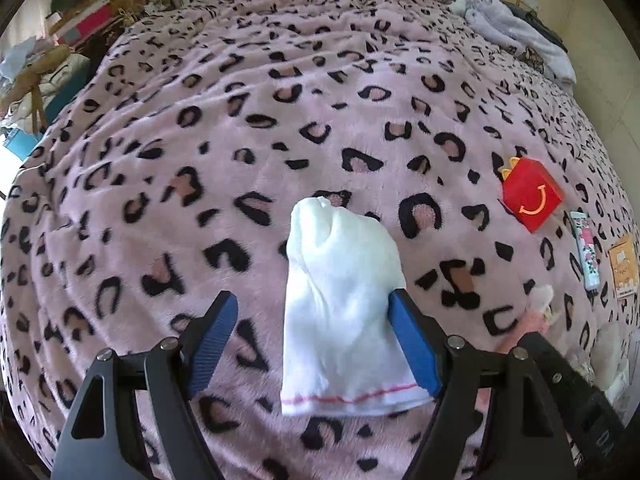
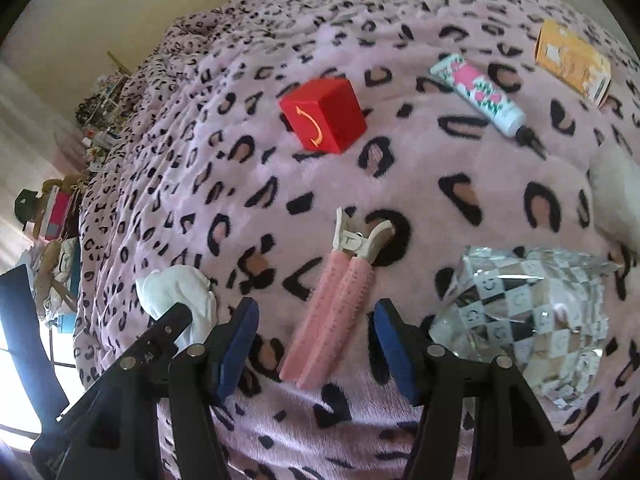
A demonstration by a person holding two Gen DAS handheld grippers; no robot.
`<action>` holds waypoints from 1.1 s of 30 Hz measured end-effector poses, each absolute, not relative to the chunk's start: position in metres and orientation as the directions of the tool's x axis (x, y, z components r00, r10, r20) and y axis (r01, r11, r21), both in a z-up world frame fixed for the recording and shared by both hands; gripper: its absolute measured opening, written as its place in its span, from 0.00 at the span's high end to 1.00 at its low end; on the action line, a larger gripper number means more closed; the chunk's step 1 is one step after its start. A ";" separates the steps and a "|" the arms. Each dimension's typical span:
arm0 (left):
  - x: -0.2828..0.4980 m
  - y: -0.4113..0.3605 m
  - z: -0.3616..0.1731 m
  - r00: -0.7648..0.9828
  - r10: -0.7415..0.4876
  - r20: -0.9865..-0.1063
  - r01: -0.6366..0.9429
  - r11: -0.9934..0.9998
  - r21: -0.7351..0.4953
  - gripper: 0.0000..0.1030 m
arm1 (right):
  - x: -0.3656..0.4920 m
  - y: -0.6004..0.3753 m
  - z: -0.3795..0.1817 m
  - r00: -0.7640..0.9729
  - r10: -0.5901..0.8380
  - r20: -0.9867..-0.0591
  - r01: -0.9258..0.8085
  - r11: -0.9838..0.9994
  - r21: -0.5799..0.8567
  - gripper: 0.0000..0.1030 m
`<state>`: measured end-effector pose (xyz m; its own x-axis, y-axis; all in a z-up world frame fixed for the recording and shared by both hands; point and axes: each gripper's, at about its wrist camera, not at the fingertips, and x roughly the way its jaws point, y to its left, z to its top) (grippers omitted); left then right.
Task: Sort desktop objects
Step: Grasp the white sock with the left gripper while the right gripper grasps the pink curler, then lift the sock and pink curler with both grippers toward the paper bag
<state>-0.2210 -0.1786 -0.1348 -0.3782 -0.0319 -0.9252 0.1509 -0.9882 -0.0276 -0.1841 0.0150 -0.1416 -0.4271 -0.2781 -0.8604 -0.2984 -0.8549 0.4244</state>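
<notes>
Left gripper [image 1: 312, 316]: jaws spread, pointing steeply down at the blanket; right pad touching the sock's edge, left pad well clear, so nothing clamped.
Sock [image 1: 340, 304]: white, pink stitched line near the cuff; lying flat on the blanket between the left jaws, toe end pointing away.
Right gripper [image 2: 316, 320]: jaws apart, gripping nothing; pads on either side of the curler's handles without touching.
Curler [image 2: 340, 292]: pink handles, pale metal head; lying on the blanket, handles between the right jaws, head beyond the tips.
Foil bag [image 2: 532, 312]: silver, checkered; just right of the right gripper.
Blanket [image 1: 200, 160]: pink with dark leopard spots, under everything.
Red box [image 2: 324, 116]: cube with a yellow curved mark; beyond the curler, apart from it.
Tube [image 2: 476, 92]: white with pink flowers, dark cap; lying right of the red box.
Orange box [image 2: 572, 60]: beyond the tube, near it.
Clothes [image 1: 516, 32]: pale heap at the blanket's far edge.
Clutter [image 1: 72, 20]: books and a dark cap, far left, off the blanket.
</notes>
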 end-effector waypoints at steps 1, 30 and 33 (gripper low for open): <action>-0.224 -0.177 -0.138 -0.374 -0.030 -0.927 0.150 -0.988 -0.029 0.24 | -0.186 0.015 -0.145 -0.421 -0.283 -0.862 -0.303 -0.852 0.427 0.40; -0.203 -0.164 -0.134 -0.474 -0.020 -0.880 0.148 -0.987 -0.057 0.81 | -0.185 0.017 -0.156 -0.454 -0.341 -0.823 -0.176 -0.871 0.458 0.73; -0.186 -0.166 -0.124 -0.496 -0.031 -0.868 0.139 -0.989 -0.043 0.82 | -0.180 0.015 -0.150 -0.459 -0.343 -0.820 -0.145 -0.881 0.450 0.74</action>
<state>-0.1860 -0.1665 -0.1240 -0.4964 -0.0314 -0.8675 0.1385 -0.9894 -0.0434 -0.1803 0.0155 -0.1500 -0.4587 -0.3432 -0.8197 -0.1453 -0.8810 0.4502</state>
